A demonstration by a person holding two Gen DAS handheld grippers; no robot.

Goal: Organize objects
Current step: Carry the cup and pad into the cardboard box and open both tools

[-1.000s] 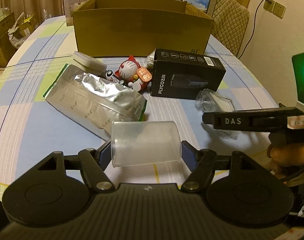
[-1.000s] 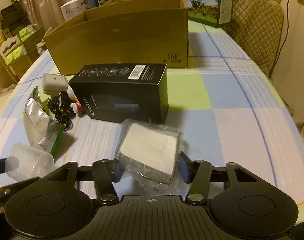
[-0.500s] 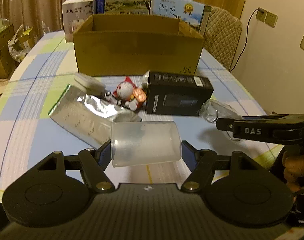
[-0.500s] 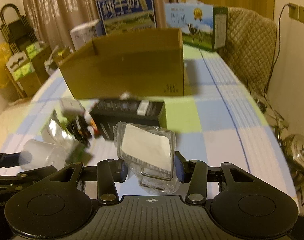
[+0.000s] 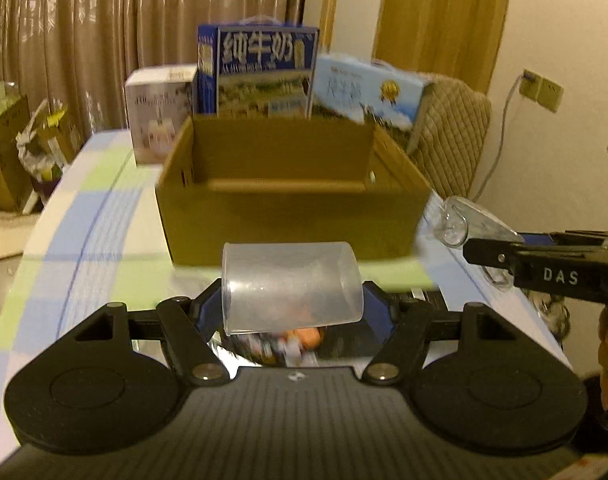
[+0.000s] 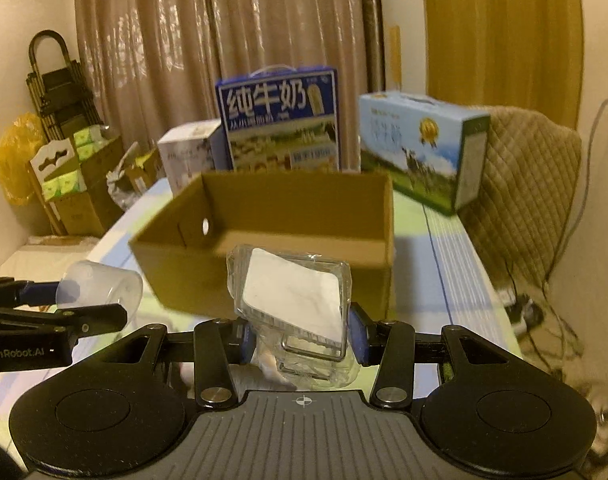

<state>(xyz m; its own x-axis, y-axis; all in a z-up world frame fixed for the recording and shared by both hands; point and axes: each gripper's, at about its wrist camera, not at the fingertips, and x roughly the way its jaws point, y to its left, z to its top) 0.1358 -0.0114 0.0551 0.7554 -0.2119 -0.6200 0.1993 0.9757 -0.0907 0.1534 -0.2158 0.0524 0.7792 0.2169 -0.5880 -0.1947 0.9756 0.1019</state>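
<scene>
The left gripper (image 5: 292,312) is clamping a clear plastic cup (image 5: 290,288) lying sideways between its fingers, while the right gripper (image 6: 300,336) is gripping a wrapped white packet (image 6: 292,294). Both are hanging above the checkered table (image 5: 84,232), just short of the open cardboard box (image 6: 272,240), whose visible interior is showing open room.

Both hand-held grippers (image 5: 290,312) (image 6: 300,338) clamped — tilted downward.
</scene>
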